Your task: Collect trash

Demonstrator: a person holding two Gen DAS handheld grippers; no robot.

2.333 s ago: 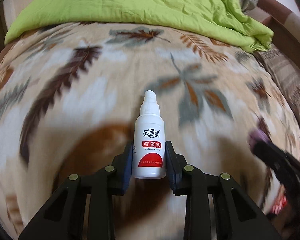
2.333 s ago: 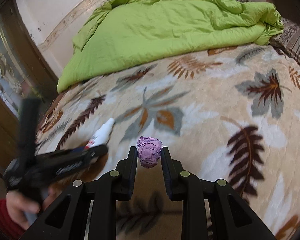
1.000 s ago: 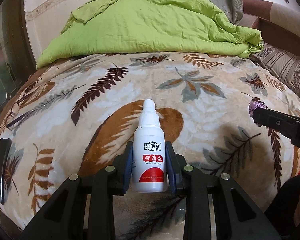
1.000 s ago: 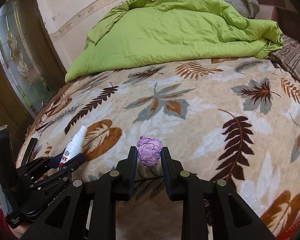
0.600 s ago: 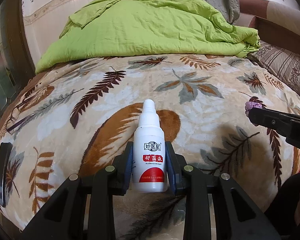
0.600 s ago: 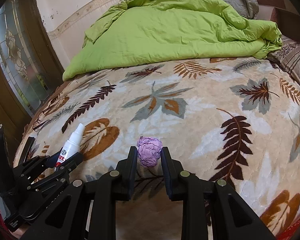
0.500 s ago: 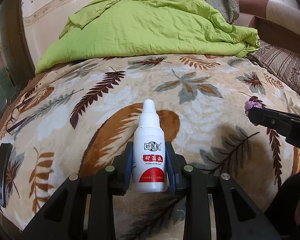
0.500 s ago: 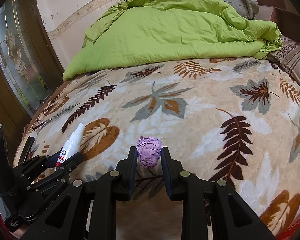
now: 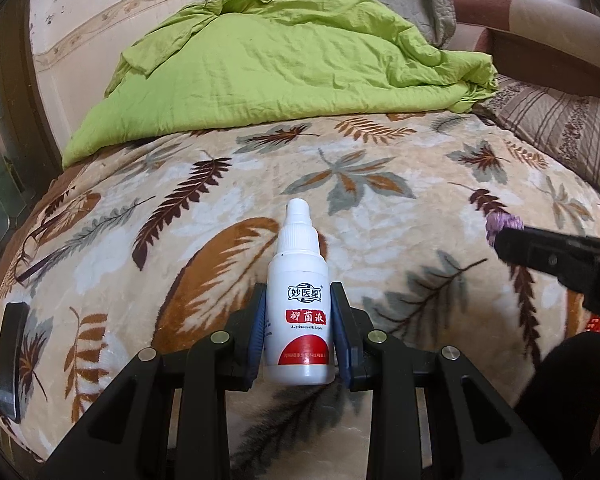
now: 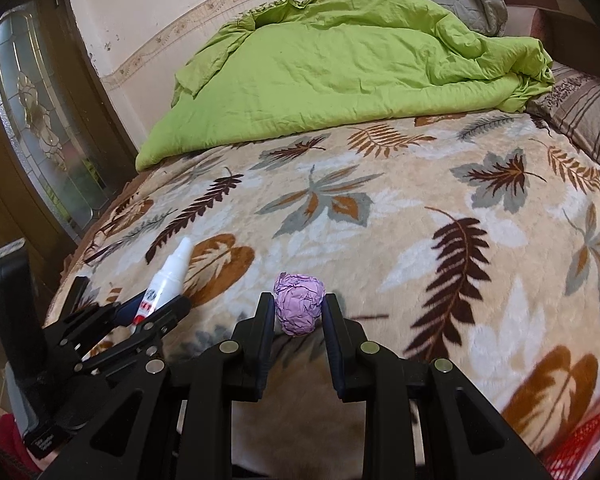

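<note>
A bed fills both views, covered by a beige leaf-patterned blanket (image 9: 380, 220) with a rumpled green quilt (image 9: 284, 76) heaped at its far end. Over the near part of the blanket, both tools are loaded and raised. The left gripper (image 9: 299, 332) is clamped on a white spray bottle (image 9: 300, 312) with a red label, held nozzle forward between the pads. The right gripper (image 10: 294, 320) is closed around a crumpled purple paper ball (image 10: 299, 309). A flat black object (image 9: 10, 356) lies at the blanket's left edge; what it is cannot be told. The pick-up step looks finished for these two pieces, so the carry-off is in hand. No bin shows clearly, though red mesh (image 10: 584, 440) peeks at the lower right. The next move probably calls for finding the container and releasing each piece above it.
</note>
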